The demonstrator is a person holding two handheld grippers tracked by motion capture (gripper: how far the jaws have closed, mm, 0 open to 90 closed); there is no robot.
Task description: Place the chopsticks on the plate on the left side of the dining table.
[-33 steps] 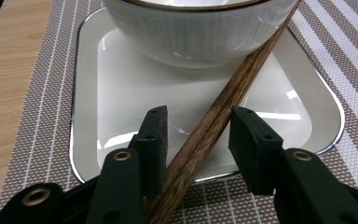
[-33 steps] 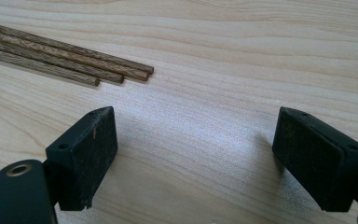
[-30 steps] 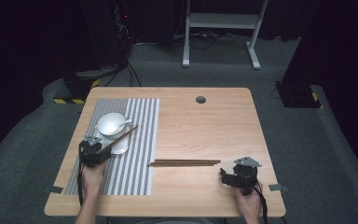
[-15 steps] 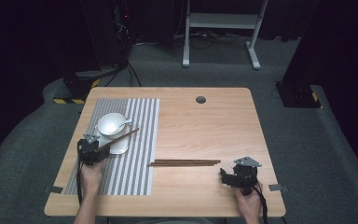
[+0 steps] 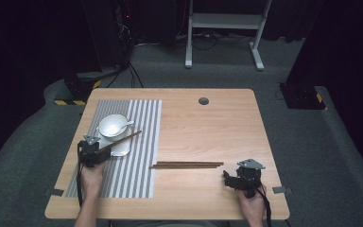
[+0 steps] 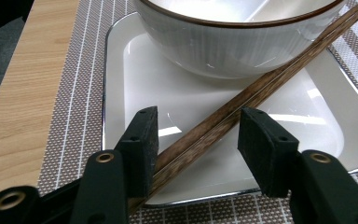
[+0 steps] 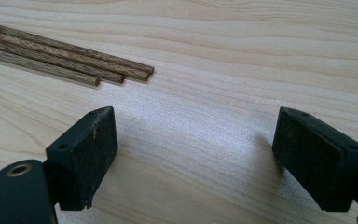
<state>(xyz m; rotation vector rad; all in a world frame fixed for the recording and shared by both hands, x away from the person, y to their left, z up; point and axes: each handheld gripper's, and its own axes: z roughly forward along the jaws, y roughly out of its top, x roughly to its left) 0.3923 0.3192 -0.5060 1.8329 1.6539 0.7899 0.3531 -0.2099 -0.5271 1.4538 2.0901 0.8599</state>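
Observation:
A pair of brown chopsticks leans from the white square plate up onto the rim of the white bowl. My left gripper has the low end of that pair between its jaws. The jaws have just been opening: the sticks lie against the left pad and the right pad stands apart. From above, the left gripper sits at the plate's near corner, with a spoon in the bowl. My right gripper stands wide open over bare wood, just short of more chopsticks.
A striped placemat covers the left part of the wooden table under the plate. The loose chopsticks lie across the middle, starting at the mat's right edge. A round cable hole is at the far edge.

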